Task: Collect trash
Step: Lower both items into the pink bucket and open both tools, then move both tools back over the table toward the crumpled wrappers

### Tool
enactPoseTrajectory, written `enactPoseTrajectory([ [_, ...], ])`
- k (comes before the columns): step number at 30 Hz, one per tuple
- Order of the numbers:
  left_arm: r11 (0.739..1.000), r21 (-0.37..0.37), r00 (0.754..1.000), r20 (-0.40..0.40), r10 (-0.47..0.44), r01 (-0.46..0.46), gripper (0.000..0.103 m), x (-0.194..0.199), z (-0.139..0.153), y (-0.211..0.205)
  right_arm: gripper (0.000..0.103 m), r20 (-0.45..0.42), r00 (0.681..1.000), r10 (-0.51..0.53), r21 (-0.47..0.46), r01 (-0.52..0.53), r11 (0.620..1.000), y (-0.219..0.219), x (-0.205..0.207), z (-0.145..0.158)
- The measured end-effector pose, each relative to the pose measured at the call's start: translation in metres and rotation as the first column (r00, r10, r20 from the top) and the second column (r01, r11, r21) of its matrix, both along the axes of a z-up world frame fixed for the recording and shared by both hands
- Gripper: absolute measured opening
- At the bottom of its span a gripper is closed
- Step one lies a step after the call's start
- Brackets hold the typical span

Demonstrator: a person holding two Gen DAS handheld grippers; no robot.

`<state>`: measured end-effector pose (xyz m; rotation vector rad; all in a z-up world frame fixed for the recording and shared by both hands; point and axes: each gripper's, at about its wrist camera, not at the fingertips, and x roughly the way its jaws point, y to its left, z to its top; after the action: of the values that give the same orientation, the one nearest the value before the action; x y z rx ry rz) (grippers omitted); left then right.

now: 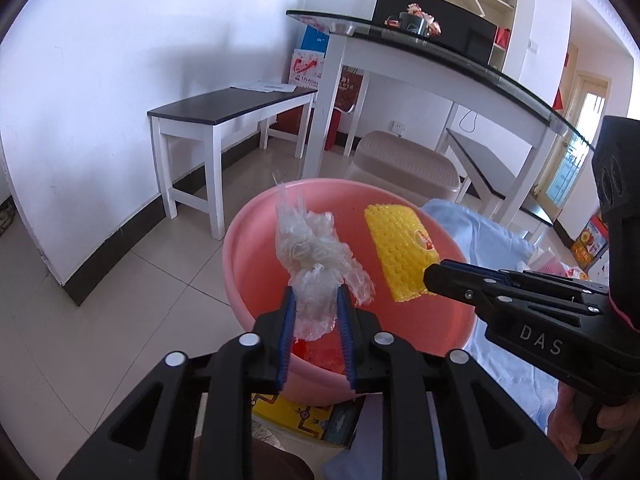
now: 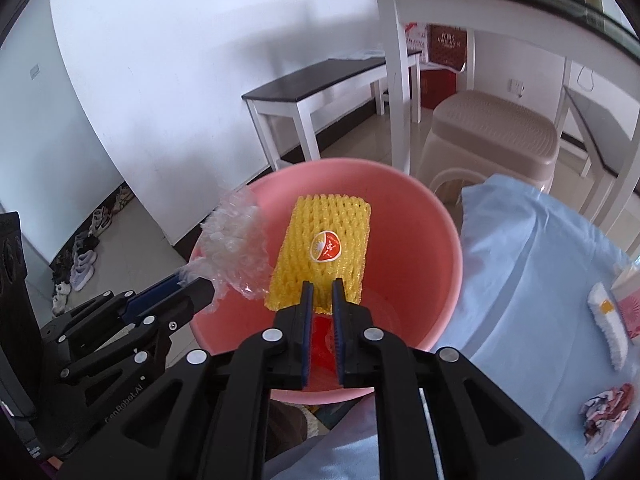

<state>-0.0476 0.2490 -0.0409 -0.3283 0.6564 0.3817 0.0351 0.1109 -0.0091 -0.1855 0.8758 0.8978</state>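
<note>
A pink basin (image 1: 248, 232) (image 2: 440, 240) sits right in front of both grippers. My left gripper (image 1: 314, 292) (image 2: 200, 284) is shut on a crumpled wad of clear plastic (image 1: 316, 256) (image 2: 236, 248), held above the basin's left side. From the right, my right gripper (image 2: 323, 284) (image 1: 430, 276) is shut on the near edge of a yellow foam fruit net (image 2: 344, 216) (image 1: 400, 256) with an orange sticker, which hangs over the basin's middle. Something red (image 2: 322, 340) (image 1: 320, 354) lies on the basin's bottom.
To the right a light blue cloth (image 2: 540, 280) carries a white foam net (image 2: 608, 328), crumpled paper (image 2: 604, 412) and a pink-white box (image 2: 628, 300). Behind the basin stand a beige stool (image 1: 404, 160), a dark-topped bench (image 1: 224, 108) and a glass table (image 1: 460, 56). Shoes (image 2: 80, 256) line the left wall.
</note>
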Motion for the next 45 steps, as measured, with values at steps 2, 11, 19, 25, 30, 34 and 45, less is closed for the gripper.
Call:
enactPoseTrajectory([
  [2, 1.0, 0.004, 1.0, 0.0, 0.005, -0.005, 0.028, 0.001, -0.001, 0.0, 0.019, -0.011, 1.0, 0.001, 0.001, -0.001, 1.0, 0.0, 0.003, -0.003],
  [11, 1.0, 0.012, 1.0, 0.011, 0.003, -0.003, 0.034, 0.002, 0.007, -0.006, 0.026, -0.003, 1.0, -0.009, 0.026, 0.009, 1.0, -0.011, 0.006, 0.001],
  [19, 0.999, 0.023, 0.999, 0.028, -0.046, 0.045, 0.036, 0.003, 0.021, -0.029, 0.026, 0.043, 0.997, -0.065, 0.034, 0.063, 0.997, -0.044, -0.006, 0.016],
  [25, 0.993, 0.039, 0.992, 0.046, -0.117, 0.115, 0.041, 0.008, 0.035, -0.061, 0.026, 0.069, 0.99, -0.121, 0.022, 0.12, 0.993, -0.087, -0.013, 0.025],
  [30, 0.979, 0.059, 0.979, 0.041, -0.199, 0.196, 0.041, 0.016, 0.043, -0.095, 0.026, 0.068, 0.98, -0.188, 0.025, 0.187, 0.982, -0.127, -0.016, 0.03],
  [34, 0.968, 0.061, 0.969, 0.023, -0.246, 0.244, 0.041, 0.024, 0.046, -0.119, 0.026, 0.061, 0.965, -0.254, 0.027, 0.252, 0.967, -0.163, -0.015, 0.031],
  [45, 0.935, 0.076, 0.938, -0.021, -0.346, 0.347, 0.042, 0.04, 0.05, -0.185, 0.026, 0.08, 0.928, -0.363, 0.033, 0.361, 0.932, -0.226, -0.019, 0.033],
])
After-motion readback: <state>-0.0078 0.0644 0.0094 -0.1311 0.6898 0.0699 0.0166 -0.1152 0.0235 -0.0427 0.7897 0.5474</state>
